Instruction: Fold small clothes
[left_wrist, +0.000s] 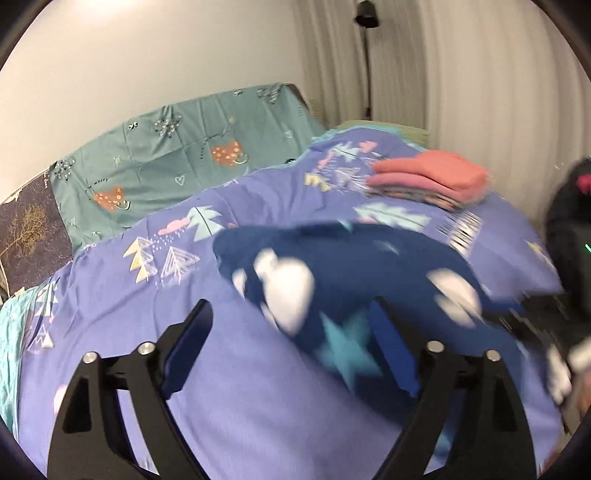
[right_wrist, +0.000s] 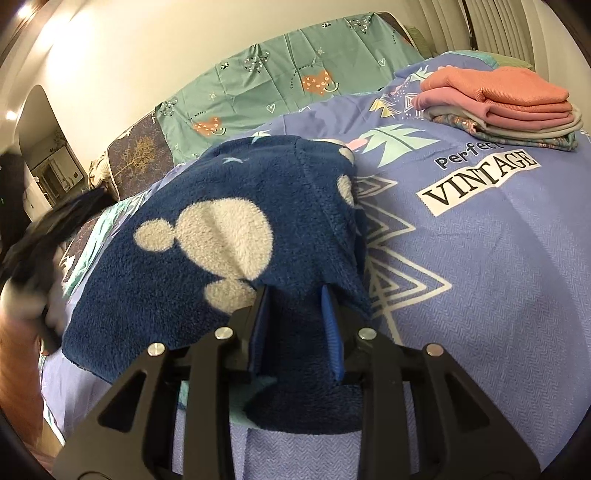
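A dark blue fleece garment (right_wrist: 207, 236) with white blobs and teal stars lies on the purple bedspread (right_wrist: 480, 295). My right gripper (right_wrist: 295, 295) is shut on a bunched edge of it, the fabric held between the blue pads. In the left wrist view the same garment (left_wrist: 369, 280) is motion-blurred ahead and to the right. My left gripper (left_wrist: 291, 314) is open and empty over the bedspread (left_wrist: 240, 387), its right finger touching or just beside the garment's edge.
A stack of folded clothes, orange on top (right_wrist: 498, 99) (left_wrist: 432, 177), sits at the far right of the bed. A teal patterned sheet (left_wrist: 177, 162) covers the headboard side by the wall. A lamp stand (left_wrist: 367, 55) is behind.
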